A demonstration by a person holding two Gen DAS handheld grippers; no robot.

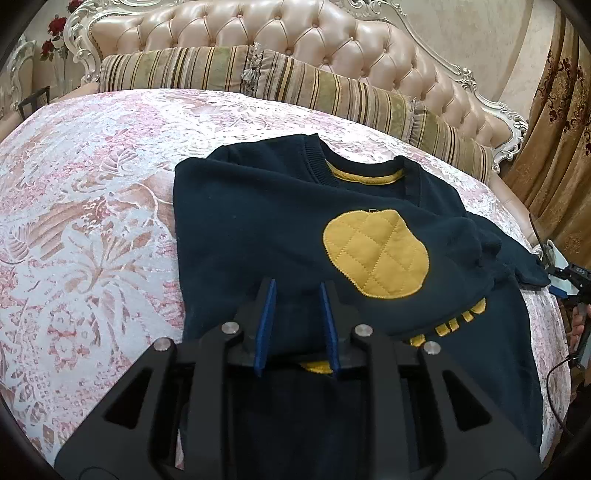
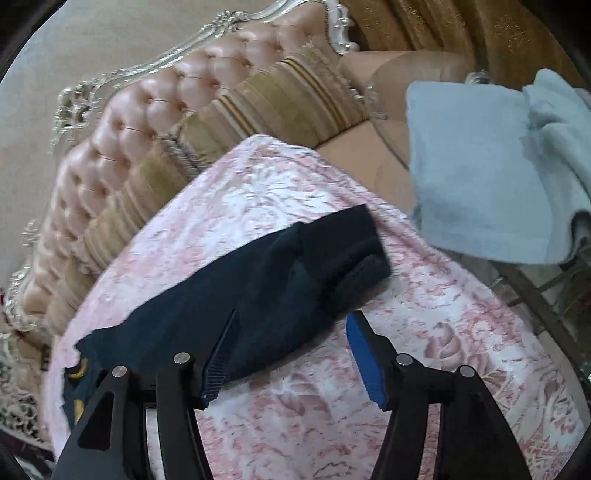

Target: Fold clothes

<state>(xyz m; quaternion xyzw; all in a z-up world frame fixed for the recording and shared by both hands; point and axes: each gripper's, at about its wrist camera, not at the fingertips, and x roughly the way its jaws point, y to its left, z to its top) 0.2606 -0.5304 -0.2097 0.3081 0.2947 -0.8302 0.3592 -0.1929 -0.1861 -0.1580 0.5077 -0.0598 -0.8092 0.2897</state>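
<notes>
A dark navy sweater (image 1: 266,221) with a yellow quilted patch (image 1: 376,254) lies on the pink patterned bedspread (image 1: 92,221), its left sleeve folded in over the body. My left gripper (image 1: 297,286) hovers over the sweater's lower middle, jaws a little apart with nothing between them. In the right wrist view the sweater's right sleeve (image 2: 280,273) stretches out across the bedspread (image 2: 424,332). My right gripper (image 2: 291,317) is wide open just short of the sleeve, left finger over the cloth, right finger beside the cuff (image 2: 364,275).
Striped bolster pillows (image 1: 258,74) and a tufted pink headboard (image 1: 295,33) lie beyond the sweater. A light blue towel (image 2: 491,158) hangs at the bed's right side. Gold curtains (image 1: 554,147) stand at the far right. The bed edge falls away right.
</notes>
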